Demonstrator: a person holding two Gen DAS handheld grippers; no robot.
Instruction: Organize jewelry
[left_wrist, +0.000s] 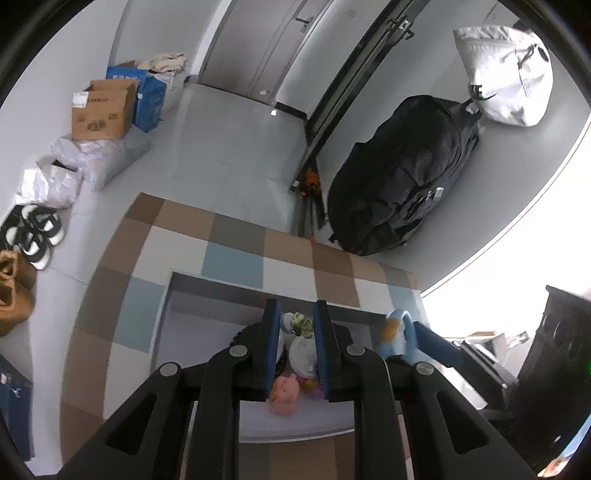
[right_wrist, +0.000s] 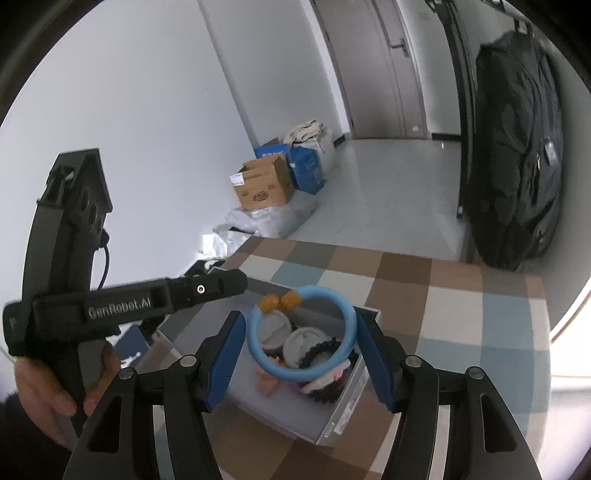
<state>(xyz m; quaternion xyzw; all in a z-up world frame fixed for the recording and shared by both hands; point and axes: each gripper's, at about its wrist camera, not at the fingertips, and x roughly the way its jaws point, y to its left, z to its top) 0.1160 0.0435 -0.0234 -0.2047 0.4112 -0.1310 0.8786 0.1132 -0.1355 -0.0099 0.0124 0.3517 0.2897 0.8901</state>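
A grey open box stands on the checked table and holds round white lids, a pink pig figure, black beads and other jewelry. My right gripper is shut on a light blue ring bracelet with two orange beads, holding it above the box. The bracelet also shows at the right in the left wrist view. My left gripper hovers over the box, its jaws a little apart with nothing between them.
The checked table ends at a far edge. On the floor beyond it lie cardboard boxes, plastic bags and shoes. A black bag and a white bag lean on the wall at right.
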